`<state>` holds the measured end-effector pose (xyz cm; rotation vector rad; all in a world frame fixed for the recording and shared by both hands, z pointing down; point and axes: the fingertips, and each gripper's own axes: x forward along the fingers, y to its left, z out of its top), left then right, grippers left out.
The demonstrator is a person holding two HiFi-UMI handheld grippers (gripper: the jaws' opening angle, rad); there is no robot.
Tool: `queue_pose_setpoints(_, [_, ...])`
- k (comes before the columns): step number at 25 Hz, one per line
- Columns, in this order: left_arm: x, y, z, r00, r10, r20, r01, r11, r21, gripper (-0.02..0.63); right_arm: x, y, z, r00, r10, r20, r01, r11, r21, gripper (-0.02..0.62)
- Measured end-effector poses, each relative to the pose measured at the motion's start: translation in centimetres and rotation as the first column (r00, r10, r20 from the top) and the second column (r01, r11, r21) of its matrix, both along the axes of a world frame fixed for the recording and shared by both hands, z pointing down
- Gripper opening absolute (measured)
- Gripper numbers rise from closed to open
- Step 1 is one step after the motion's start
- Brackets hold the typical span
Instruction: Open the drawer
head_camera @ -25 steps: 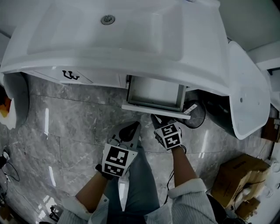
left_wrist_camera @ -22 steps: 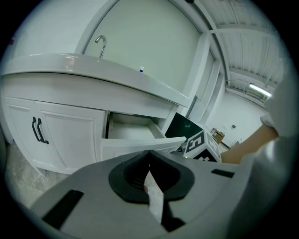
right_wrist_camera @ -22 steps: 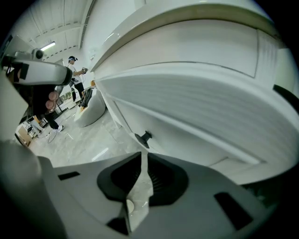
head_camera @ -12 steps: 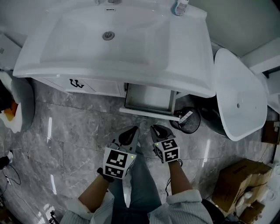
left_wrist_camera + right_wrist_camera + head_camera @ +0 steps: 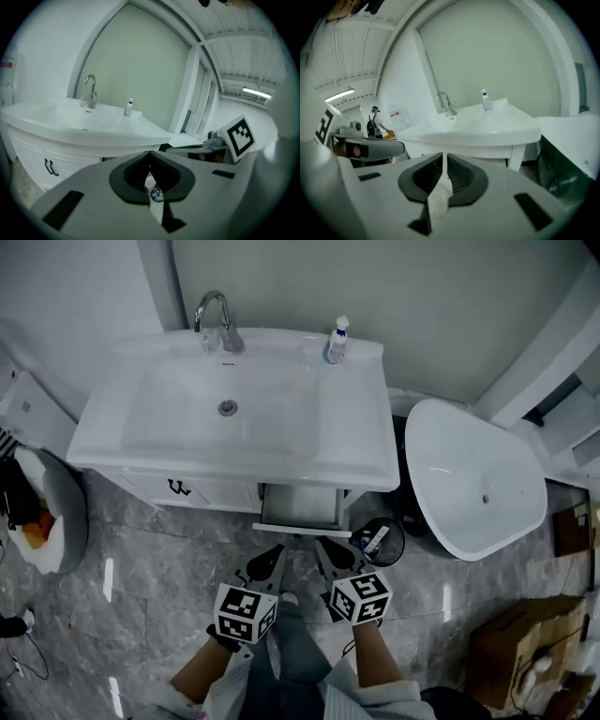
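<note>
Sink (image 5: pixel 356 442) is glossy white ceramic by the look of it, faucet (image 5: pixel 228 337) shiny chrome metal. Floor (image 5: pixel 141 559) is polished grey marble-look tile, drawer (image 5: pixel 302 529) smooth white.

- This was a bathroom: a white ceramic washbasin (image 5: pixel 281 418) had a chrome tap (image 5: pixel 214 315) at its back edge and a soap bottle (image 5: pixel 336 339) near it.
- Under the basin stood a white vanity cabinet (image 5: pixel 220 493) with a drawer (image 5: pixel 302 507) pulled out.
- The floor (image 5: pixel 159 568) was grey marble-patterned tile, and a small round waste bin (image 5: pixel 380 540) sat beside the cabinet.
- A large white oval fixture (image 5: pixel 473 488) stood just right of the vanity.
- A cardboard box (image 5: pixel 511 648), a corrugated ceiling (image 5: pixel 243 61) with a strip light (image 5: pixel 255 93), and a distant person with a backpack (image 5: pixel 375 123) suggested a mock-up inside a larger hall.
</note>
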<state>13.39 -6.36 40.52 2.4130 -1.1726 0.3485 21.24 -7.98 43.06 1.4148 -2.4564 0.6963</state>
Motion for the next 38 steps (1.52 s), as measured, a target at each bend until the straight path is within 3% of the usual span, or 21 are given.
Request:
queue_pose_setpoints(5, [-0.3,0.8,-5.9,0.999,0.016,-0.047,-0.013,0.998,0.058,0.017,-0.7,0.8,-8.6,0.993,-0.014,0.12,0.004,0.997,0.076,0.038])
queue_pose_setpoints(11, [-1.2,1.3,-12.8,0.996,0.026,-0.086,-0.013,0.99,0.144,0.017,-1.6,2.3,-16.7,0.988,-0.044,0.151,0.016,0.984,0.176,0.014])
queue_pose_setpoints(16, [-2.2,1.5,-17.6,0.993,0.029,-0.111,-0.007,0.981,0.194,0.017,-2.9,3.6,-20.9,0.981,-0.096,0.171,0.061,0.978,0.2,0.011])
queue_pose_setpoints(27, [-3.3,1.9,-20.4,0.992,0.093,-0.081,-0.073,0.972,0.221,0.017,-5.6,4.6,-23.8,0.978,-0.123,0.168,0.086,0.974,0.208,0.009])
queue_pose_setpoints(38, [-3.4,1.3,-21.0,0.994,0.097,-0.06,-0.079,0.966,0.246,0.017,-6.8,4.6,-23.2,0.973,-0.148,0.177,0.115,0.976,0.185,0.009])
